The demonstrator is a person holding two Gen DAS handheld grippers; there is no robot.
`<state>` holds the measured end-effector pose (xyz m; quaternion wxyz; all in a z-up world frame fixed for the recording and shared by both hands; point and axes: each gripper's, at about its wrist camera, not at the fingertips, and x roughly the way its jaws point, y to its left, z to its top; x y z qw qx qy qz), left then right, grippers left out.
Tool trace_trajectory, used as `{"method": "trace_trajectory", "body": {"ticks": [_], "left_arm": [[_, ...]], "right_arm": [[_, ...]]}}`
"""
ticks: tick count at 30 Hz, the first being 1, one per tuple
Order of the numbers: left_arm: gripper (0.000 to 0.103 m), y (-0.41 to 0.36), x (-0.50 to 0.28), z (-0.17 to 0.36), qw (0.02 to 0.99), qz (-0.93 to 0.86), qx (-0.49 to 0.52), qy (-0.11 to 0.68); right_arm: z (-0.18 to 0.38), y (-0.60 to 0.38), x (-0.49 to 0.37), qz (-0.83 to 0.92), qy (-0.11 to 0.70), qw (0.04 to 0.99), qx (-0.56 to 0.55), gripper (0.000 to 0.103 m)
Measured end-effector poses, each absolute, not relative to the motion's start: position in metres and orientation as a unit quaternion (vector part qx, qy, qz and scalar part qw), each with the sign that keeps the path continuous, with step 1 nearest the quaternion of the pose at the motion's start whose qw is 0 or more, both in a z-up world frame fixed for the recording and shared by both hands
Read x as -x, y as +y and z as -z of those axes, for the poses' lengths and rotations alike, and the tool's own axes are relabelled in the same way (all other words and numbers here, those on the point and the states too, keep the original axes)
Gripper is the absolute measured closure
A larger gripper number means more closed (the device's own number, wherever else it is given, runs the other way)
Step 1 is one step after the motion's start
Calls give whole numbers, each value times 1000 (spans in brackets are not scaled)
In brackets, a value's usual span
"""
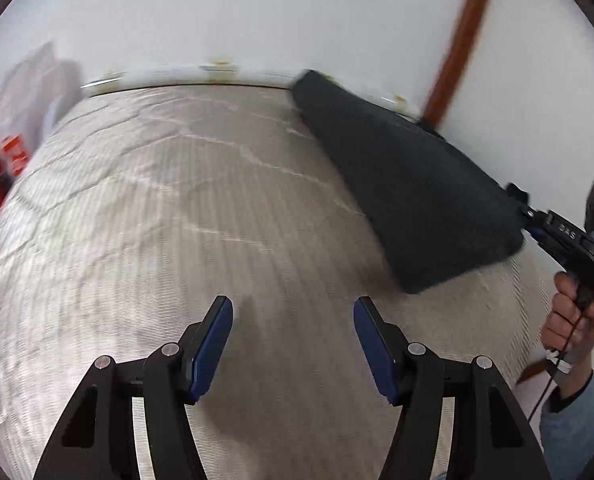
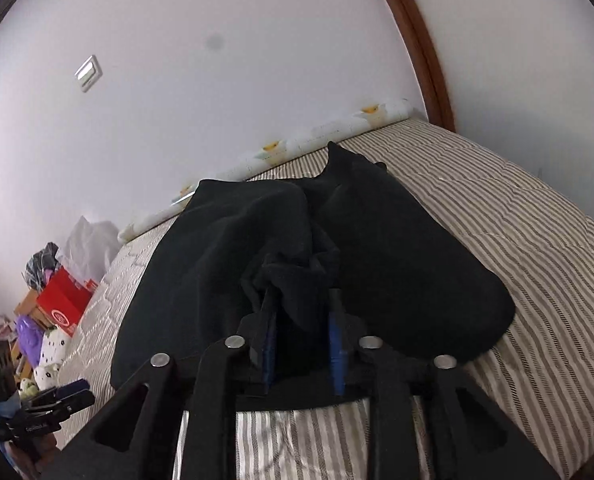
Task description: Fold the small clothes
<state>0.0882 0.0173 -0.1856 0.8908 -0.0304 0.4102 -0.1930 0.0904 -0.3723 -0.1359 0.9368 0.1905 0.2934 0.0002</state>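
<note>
Bunched fabric hides the right gripper's (image 2: 303, 312) fingertips, which clench a dark garment (image 2: 257, 248), lumpy, near the striped bedspread's (image 2: 517, 216) wall edge. Left gripper (image 1: 293, 320) gapes, holding nothing.

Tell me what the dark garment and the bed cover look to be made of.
Dark garment: looks like soft matte fleece or thick knit; fuzzy, unshiny surface, limp bunched folds where the right gripper pinches it. Exact fibre unclear.
Bed cover: woven striped cloth, quilted; fine grey and white stripes with stitched, puffed seams.

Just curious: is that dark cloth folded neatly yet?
No. The dark cloth hangs bunched from the right gripper, not folded flat.
</note>
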Motion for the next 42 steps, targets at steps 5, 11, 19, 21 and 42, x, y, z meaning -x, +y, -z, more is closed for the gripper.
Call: {"method": "trace_trajectory", "body": {"ticks": [5,11,19,21,42], "left_arm": [[39,-13,-84,187,877,245,21,414],[38,-42,-93,190,868,261,11,421],[38,-79,-114,199,863,263,13,432],[38,-88,-117,200,867,251,0,430],[43,-139,-124,200,889,212,-31,405]], "right_arm": [[133,-372,-73,-32,283,939,-192,40],[142,-366,-95,-55,301,928,-211,38],[150,-343,-151,-27,336,918,-210,72],[143,-336,-155,-24,324,930,-171,86],[170,-443,-120,59,339,925,-163,78]]}}
